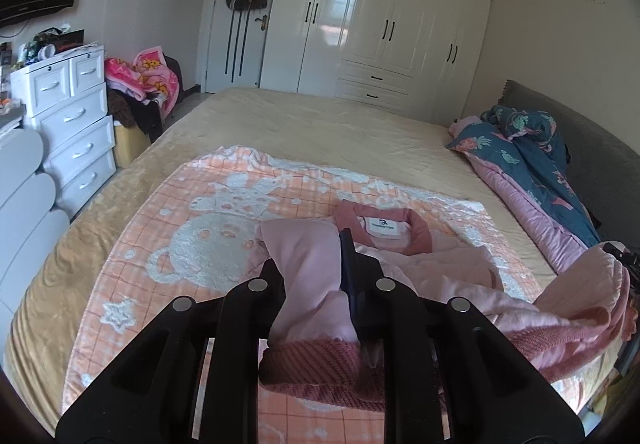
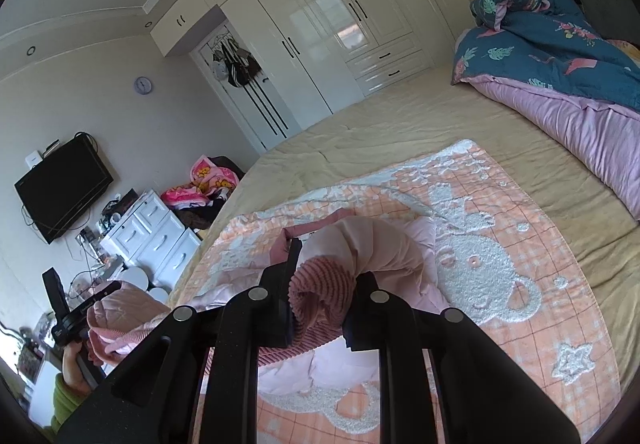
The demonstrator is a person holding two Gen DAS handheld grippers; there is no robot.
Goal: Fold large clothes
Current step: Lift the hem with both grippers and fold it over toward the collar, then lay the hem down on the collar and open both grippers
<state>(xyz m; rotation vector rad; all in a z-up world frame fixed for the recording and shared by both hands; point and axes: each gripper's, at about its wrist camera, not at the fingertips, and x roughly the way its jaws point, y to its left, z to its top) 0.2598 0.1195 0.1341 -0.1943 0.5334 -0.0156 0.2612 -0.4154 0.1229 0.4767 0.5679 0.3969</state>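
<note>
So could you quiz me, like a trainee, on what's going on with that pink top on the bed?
1. True or false: the pink jacket lies straight on the bare tan bedsheet.
2. What part of the jacket does the left gripper pinch?
A. the collar label
B. a ribbed hem edge
C. a zip pull
3. Fill in: the right gripper is shut on the jacket's ribbed ____.

Key
1. False: it lies on the orange and white blanket.
2. B
3. hem (its dark pink ribbed edge)
</note>
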